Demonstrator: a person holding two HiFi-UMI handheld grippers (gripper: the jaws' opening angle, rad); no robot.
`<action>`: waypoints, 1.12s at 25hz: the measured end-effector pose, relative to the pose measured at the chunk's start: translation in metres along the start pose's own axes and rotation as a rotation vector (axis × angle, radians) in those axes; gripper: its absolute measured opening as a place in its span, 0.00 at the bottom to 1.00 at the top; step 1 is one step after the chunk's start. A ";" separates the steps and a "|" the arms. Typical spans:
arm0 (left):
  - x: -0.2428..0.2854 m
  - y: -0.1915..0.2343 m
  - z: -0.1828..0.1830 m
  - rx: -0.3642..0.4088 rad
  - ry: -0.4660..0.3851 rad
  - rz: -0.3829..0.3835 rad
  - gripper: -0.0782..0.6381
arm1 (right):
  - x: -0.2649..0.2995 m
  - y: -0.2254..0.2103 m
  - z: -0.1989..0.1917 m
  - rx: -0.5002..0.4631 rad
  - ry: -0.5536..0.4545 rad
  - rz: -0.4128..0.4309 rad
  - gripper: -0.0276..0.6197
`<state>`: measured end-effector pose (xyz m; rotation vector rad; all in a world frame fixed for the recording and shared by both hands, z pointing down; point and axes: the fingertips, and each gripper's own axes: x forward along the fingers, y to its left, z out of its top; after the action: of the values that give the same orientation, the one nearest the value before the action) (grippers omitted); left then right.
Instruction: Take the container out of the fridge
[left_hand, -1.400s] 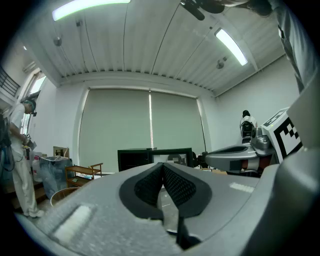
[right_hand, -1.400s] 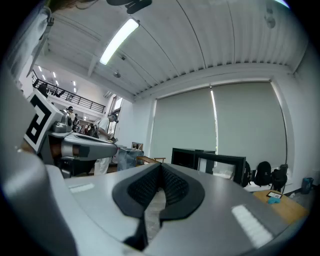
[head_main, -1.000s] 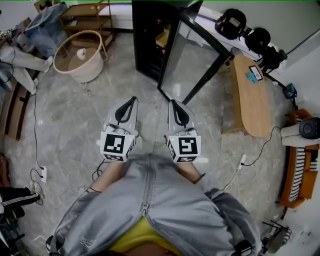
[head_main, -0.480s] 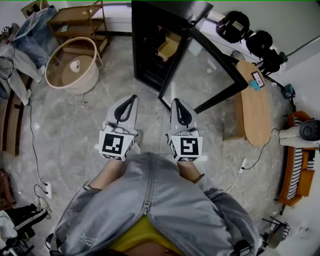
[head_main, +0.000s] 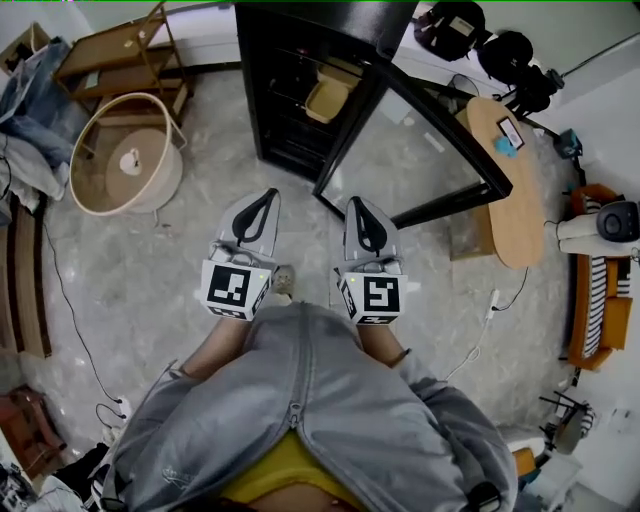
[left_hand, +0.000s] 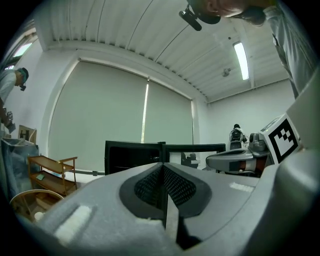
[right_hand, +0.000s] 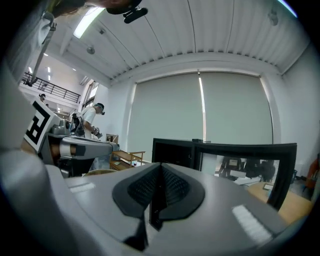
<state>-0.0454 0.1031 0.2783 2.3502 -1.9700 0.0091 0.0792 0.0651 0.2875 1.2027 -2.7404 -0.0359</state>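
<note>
Head view, looking steeply down: a person in a grey jacket stands on a pale stone floor (head_main: 150, 280), holding two grippers out level ahead. The left gripper (head_main: 266, 197) and the right gripper (head_main: 356, 204) each have their jaws pressed together, with nothing between them.

Far ahead stands one black fridge (head_main: 280, 90), its single glass door (head_main: 420, 140) swung open to the right. One tan container (head_main: 328, 100) sits on a shelf inside, towards the right, well apart from both grippers. It is small in this view, so its material is uncertain. It looks like a stiff, open-topped tub, probably light, perhaps smooth and slippery. A hold across its near rim or on opposite side walls seems safest, keeping it level.

Count: two grippers, one fridge, one door, one container seen.
</note>
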 end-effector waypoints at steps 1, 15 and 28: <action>0.007 0.004 -0.001 -0.005 0.005 -0.012 0.12 | 0.005 -0.003 -0.001 0.003 0.009 -0.012 0.04; 0.063 0.034 -0.025 -0.042 0.058 -0.051 0.12 | 0.048 -0.027 -0.015 0.028 0.057 -0.065 0.04; 0.148 0.060 -0.016 0.020 0.022 -0.048 0.12 | 0.136 -0.069 -0.005 -0.039 -0.002 -0.006 0.04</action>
<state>-0.0774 -0.0522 0.3049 2.3980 -1.9120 0.0521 0.0395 -0.0820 0.3037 1.2013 -2.7244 -0.0900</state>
